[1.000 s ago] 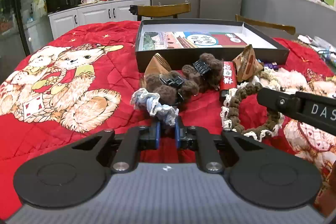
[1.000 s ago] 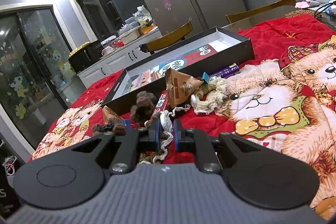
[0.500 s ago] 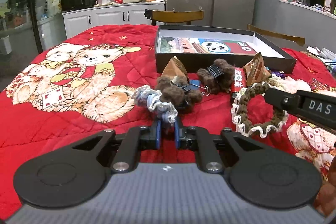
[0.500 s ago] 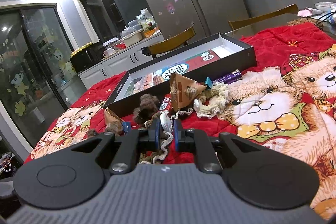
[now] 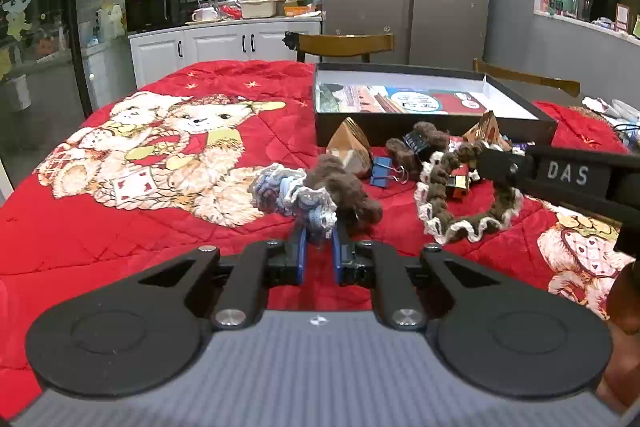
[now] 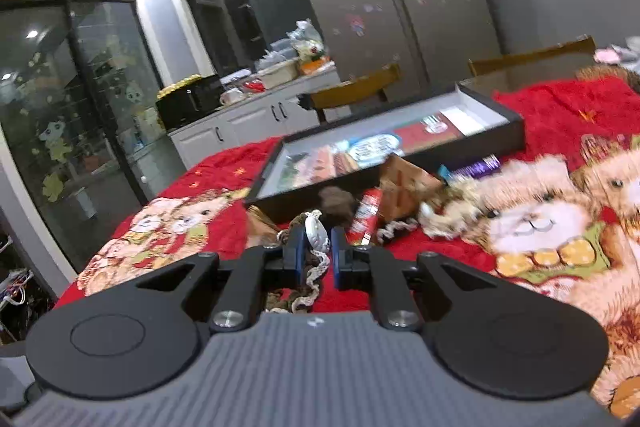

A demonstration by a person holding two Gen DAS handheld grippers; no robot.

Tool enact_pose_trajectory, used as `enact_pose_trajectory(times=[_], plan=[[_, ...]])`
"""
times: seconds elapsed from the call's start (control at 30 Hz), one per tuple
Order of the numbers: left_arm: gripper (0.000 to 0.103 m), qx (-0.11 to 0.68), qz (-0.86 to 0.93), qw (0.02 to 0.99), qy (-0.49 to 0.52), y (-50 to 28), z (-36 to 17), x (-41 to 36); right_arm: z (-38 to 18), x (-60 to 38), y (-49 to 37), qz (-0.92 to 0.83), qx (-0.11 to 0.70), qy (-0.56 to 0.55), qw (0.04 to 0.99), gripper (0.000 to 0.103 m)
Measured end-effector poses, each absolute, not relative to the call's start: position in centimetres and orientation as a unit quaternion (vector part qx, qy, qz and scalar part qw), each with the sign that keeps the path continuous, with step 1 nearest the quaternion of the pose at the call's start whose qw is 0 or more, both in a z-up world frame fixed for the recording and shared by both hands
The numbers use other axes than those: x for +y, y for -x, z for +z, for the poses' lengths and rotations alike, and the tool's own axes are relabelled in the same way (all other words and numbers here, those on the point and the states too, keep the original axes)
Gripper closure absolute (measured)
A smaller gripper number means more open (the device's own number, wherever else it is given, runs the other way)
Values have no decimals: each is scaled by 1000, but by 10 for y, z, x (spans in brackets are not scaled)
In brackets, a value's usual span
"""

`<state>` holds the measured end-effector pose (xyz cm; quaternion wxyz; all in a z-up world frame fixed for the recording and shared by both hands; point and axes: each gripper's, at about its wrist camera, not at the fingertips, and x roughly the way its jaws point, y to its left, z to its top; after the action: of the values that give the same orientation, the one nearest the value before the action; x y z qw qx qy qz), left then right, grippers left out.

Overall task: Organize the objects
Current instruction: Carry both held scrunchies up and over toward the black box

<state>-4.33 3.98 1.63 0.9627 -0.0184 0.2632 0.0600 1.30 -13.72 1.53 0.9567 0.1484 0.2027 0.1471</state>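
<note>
My left gripper (image 5: 318, 245) is shut on a blue-grey frilled scrunchie (image 5: 288, 195), which hangs just above the red quilt. Right behind it lies a brown fluffy hair clip (image 5: 348, 187). My right gripper (image 6: 318, 247) is shut on a brown scrunchie with white lace trim (image 6: 316, 239). In the left wrist view this scrunchie (image 5: 468, 215) droops in a loop from the black arm marked DAS (image 5: 560, 175). An open black box (image 5: 432, 125) with a printed sheet inside stands behind the pile.
Near the box front lie triangular brown packets (image 5: 350, 143), a blue binder clip (image 5: 380, 167), a red tube (image 6: 366, 215), a purple packet (image 6: 480, 167) and a cream scrunchie (image 6: 452, 211). Wooden chairs (image 5: 344, 45) stand past the table's far edge.
Both grippers have risen and drawn back from the pile, each still shut on its scrunchie. The right wrist view has rolled, so the scene now tilts.
</note>
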Motion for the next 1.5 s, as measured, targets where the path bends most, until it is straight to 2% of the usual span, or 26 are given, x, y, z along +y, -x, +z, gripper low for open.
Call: enact_pose_trajectory(times=[0.8,1.5], plan=[[88,199,69,977,36,76,59,57,70,-112,9,198,142,-137,960,87],[88,161,33,986,24,27,109,50,109,-111,-40,213,140,-129,958,87]])
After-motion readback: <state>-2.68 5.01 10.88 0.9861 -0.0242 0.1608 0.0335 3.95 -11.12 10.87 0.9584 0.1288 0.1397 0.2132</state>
